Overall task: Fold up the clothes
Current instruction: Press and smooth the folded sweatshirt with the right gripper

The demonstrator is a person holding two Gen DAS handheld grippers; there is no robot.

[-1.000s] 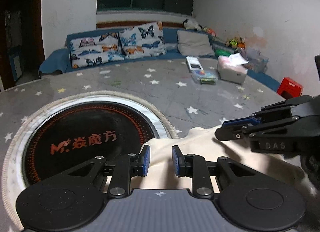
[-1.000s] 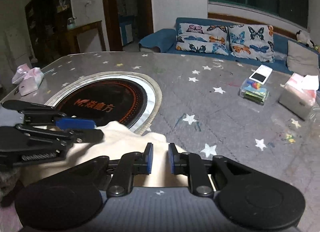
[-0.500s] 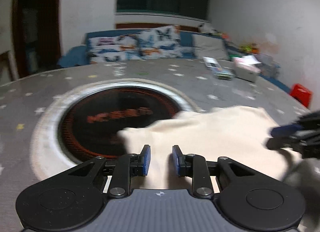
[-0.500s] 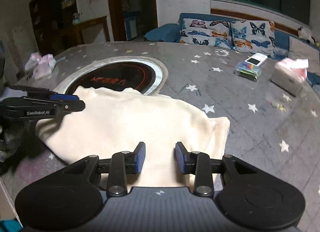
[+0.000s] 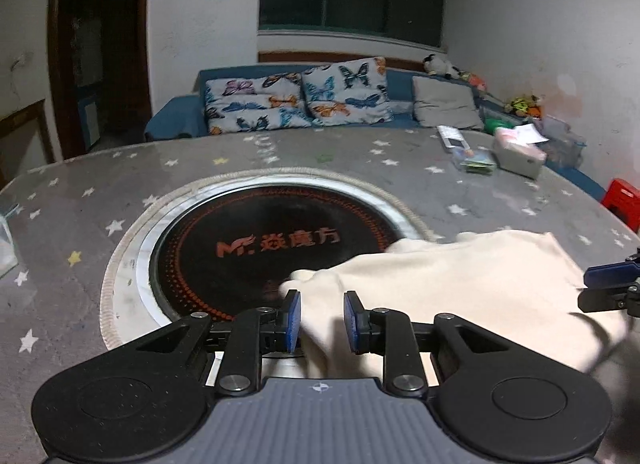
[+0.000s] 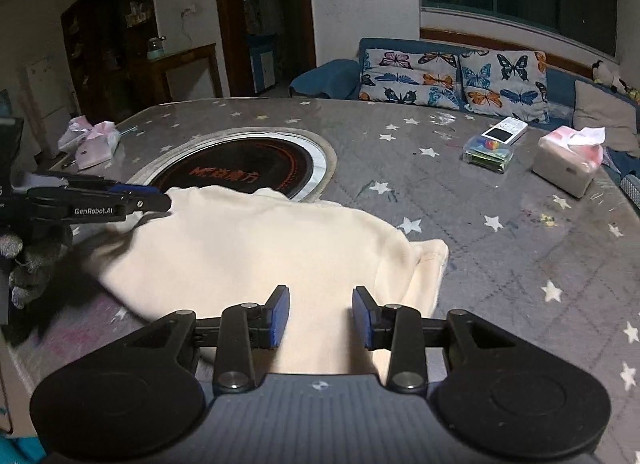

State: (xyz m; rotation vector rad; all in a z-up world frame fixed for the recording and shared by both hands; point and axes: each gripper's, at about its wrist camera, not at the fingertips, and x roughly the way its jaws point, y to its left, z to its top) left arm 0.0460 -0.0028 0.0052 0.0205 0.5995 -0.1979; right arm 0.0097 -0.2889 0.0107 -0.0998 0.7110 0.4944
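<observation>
Left wrist view: the left hand-held gripper (image 5: 319,320) is seen with its blue-padded fingers set narrowly apart, and a fold of the cream-coloured soft fleece garment (image 5: 460,284) is seen between them; whether the cloth is pinched cannot be told. The garment is spread on the grey star-patterned surface (image 5: 280,159), its far edge overlapping the round black cooktop with orange lettering (image 5: 260,240) set into the surface. At the right edge the right hand-held gripper (image 5: 608,284) is seen side-on at the garment's right margin. A white tissue box (image 5: 520,151) and a small clear box with coloured contents (image 5: 476,161) are placed well apart from the garment on the far right. Butterfly-print cushions (image 5: 296,101) are lined on a blue sofa (image 5: 176,119) beyond.

Right wrist view: the right hand-held gripper (image 6: 320,316) is held with its jaws wide, nothing gripped, and the garment (image 6: 260,248) is seen below and between the fingers. The left hand-held gripper (image 6: 160,199) is seen at the left, its tips at the garment's far left corner, with a grey-gloved hand (image 6: 28,260) below it. A pink-and-white wrapped bundle (image 6: 92,139) is set on the surface's far left.
</observation>
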